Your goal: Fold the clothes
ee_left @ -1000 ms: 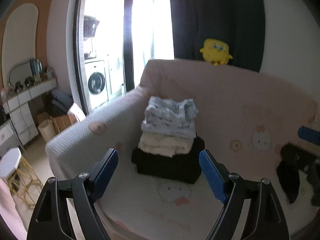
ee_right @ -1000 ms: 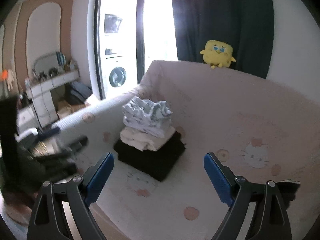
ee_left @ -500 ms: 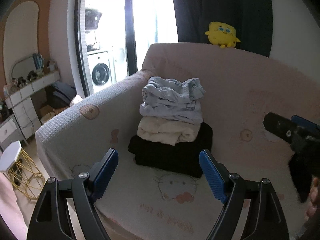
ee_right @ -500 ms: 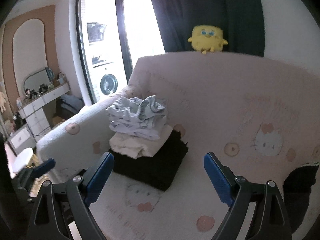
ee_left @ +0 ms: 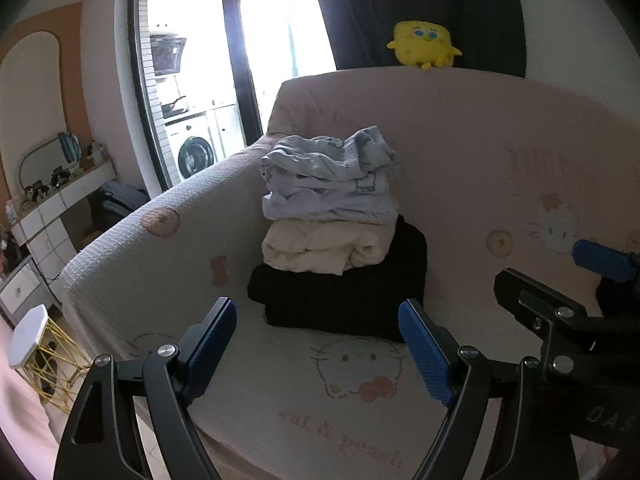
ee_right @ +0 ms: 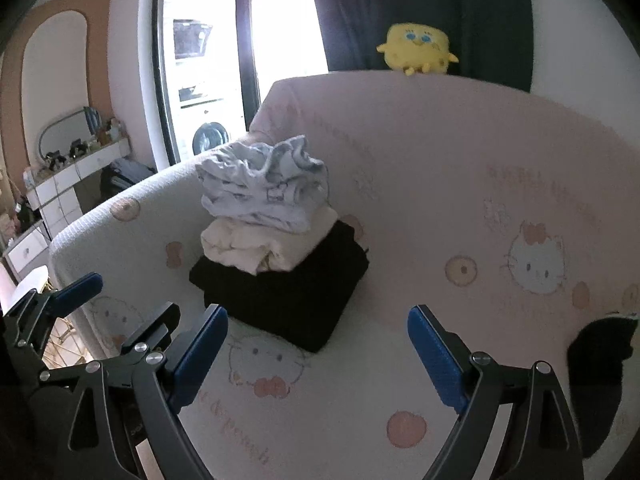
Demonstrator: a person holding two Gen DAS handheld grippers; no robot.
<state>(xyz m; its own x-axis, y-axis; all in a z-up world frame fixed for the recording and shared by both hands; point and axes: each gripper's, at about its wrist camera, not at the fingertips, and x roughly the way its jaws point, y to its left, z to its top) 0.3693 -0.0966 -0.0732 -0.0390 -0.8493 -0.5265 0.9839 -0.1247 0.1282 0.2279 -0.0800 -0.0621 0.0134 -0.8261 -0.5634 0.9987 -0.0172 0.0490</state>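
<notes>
A stack of folded clothes sits on the sofa seat by the left armrest: a pale blue garment [ee_left: 332, 176] on top, a cream one [ee_left: 316, 246] under it, a black one [ee_left: 344, 292] at the bottom. My left gripper [ee_left: 316, 312] hangs open just in front of the stack, nothing between its blue pads. In the right wrist view the same stack [ee_right: 264, 192] lies left of centre, and my right gripper [ee_right: 318, 316] is open and empty before it. A loose dark garment [ee_right: 600, 352] lies at the right edge of the seat.
The sofa [ee_left: 500, 168] wears a pink cartoon-cat cover. A yellow plush toy [ee_left: 424, 44] sits on its backrest. A white side table with gold legs [ee_left: 28, 336] stands left of the armrest. The other gripper [ee_left: 552, 276] shows at the right, close beside mine.
Both grippers have sunk toward the sofa seat and closer to the stack, which now looks larger. The right gripper has drawn in beside the left one. Jaws unchanged.
</notes>
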